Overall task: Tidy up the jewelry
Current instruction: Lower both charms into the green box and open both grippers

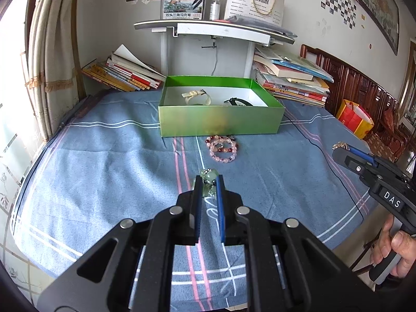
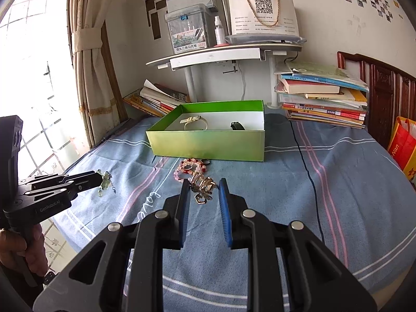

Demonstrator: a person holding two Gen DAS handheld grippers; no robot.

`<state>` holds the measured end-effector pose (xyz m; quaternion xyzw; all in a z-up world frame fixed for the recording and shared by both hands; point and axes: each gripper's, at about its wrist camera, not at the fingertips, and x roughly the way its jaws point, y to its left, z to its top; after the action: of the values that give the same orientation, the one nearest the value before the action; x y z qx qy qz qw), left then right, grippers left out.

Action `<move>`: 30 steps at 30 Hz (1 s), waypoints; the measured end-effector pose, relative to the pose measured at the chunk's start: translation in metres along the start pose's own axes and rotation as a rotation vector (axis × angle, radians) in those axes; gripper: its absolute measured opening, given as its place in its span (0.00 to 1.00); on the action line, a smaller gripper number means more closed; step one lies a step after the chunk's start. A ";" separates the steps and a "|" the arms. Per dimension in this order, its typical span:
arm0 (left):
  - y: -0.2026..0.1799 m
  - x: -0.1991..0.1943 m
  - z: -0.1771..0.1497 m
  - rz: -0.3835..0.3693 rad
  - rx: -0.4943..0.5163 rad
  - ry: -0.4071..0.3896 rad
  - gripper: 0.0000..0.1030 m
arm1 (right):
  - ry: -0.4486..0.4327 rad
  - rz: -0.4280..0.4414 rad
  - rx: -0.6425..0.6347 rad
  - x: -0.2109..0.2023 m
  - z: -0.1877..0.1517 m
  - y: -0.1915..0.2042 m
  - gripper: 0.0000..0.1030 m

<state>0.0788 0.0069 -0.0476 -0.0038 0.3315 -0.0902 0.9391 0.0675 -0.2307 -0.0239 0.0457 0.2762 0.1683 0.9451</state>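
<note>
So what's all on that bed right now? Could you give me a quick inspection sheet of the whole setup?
Surface: blue striped blanket, fairly flat.
Job's things: open green box holding a cream watch and a black watch; pink bead bracelets lie on the blanket just in front of it.
Clutter: book stacks either side, behind the box.
Grippers: left gripper shut on a pale green bead piece; right gripper holds a gold-coloured metal piece, lifted off the blanket.
Cables: black cable runs across the blanket, right of the box.
Surroundings: curtain, wall shelf, carved wooden headboard, red-and-yellow bag.
</note>
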 end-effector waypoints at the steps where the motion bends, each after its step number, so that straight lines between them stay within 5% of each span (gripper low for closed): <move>1: -0.001 0.003 0.002 -0.002 0.003 0.003 0.10 | 0.001 0.000 0.000 0.002 0.001 -0.001 0.22; 7: -0.008 0.030 0.037 -0.022 0.027 0.003 0.10 | -0.006 -0.003 0.006 0.027 0.023 -0.015 0.22; 15: -0.029 0.098 0.131 -0.042 0.066 -0.023 0.10 | -0.038 -0.034 -0.022 0.096 0.097 -0.043 0.22; 20: -0.028 0.167 0.181 -0.048 0.036 0.032 0.11 | -0.028 -0.054 -0.008 0.151 0.136 -0.063 0.22; 26: -0.021 0.235 0.203 -0.056 0.012 0.106 0.15 | 0.021 -0.055 0.039 0.216 0.157 -0.087 0.22; 28: -0.019 0.241 0.203 -0.030 0.013 0.096 0.54 | 0.018 -0.065 0.040 0.229 0.159 -0.091 0.36; 30: -0.016 0.231 0.203 0.002 0.011 0.040 0.69 | 0.000 -0.075 0.047 0.227 0.159 -0.092 0.53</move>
<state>0.3785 -0.0591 -0.0318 0.0036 0.3495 -0.0911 0.9325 0.3594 -0.2380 -0.0212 0.0573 0.2815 0.1260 0.9495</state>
